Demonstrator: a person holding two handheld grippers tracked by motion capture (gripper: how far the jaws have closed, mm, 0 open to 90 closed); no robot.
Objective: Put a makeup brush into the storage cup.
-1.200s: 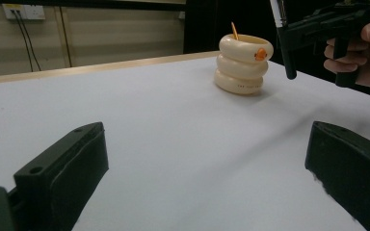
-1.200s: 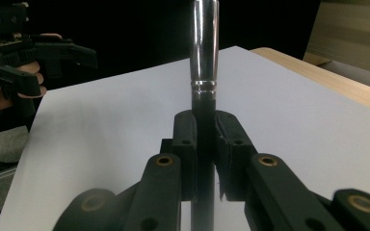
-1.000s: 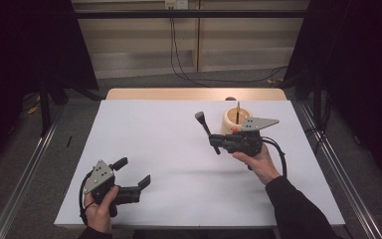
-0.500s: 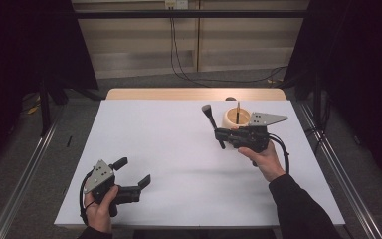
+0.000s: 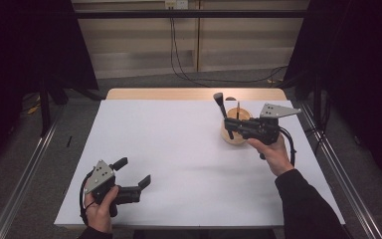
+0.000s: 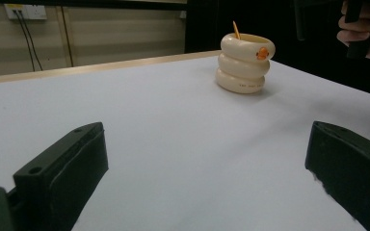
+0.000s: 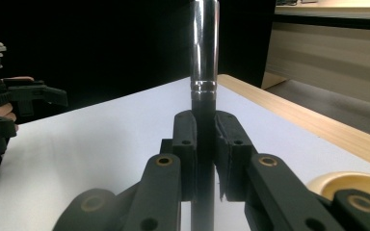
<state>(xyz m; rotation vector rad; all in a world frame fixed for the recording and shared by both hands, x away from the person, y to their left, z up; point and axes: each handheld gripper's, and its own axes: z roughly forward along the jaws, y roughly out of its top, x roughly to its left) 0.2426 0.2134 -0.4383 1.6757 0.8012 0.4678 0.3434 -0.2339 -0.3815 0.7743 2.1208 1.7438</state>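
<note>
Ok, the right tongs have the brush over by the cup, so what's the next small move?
Probably lower the right tongs so the brush drops handle-first into the cream ringed cup. The high view shows the brush gripped upright right at the cup's rim, where a thin stick already stands. The left tongs sit open and far off.

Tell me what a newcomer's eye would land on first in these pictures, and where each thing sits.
First the makeup brush, clamped upright in the right gripper at the far right of the white table, just over the cream ringed holder, which already holds a thin stick. Next the left gripper, jaws wide apart and holding nothing, low at the near left corner.
</note>
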